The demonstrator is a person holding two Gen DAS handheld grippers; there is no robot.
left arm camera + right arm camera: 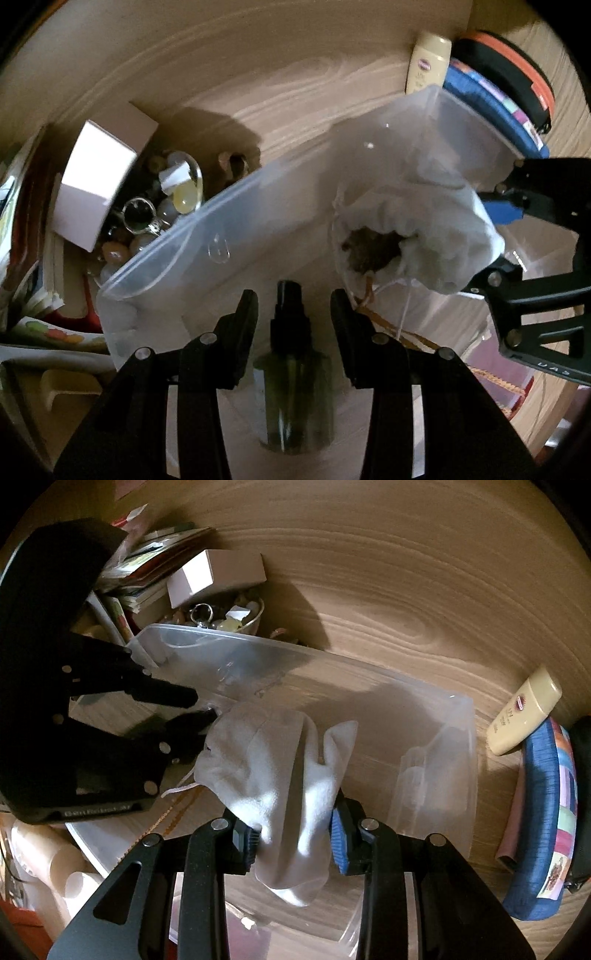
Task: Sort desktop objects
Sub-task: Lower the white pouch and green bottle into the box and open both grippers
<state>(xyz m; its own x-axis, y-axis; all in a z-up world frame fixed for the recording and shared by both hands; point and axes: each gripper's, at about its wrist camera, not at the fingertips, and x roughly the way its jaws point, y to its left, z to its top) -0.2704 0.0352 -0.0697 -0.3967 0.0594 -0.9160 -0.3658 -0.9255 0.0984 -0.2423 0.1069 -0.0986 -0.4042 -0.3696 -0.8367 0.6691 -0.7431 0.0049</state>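
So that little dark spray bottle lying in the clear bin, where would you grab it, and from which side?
Grip the spray bottle across its wide round body, below the thin black nozzle, which looks too narrow to hold well. It lies flat in the clear bin, lined up between the open fingers of the left gripper, so coming straight down from above with a finger on each side seems best.

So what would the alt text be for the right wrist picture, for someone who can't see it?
The right tongs pinch a white drawstring pouch over a clear plastic bin on a wooden desk. The left tongs reach in from the left, and a cream lotion bottle lies to the right.
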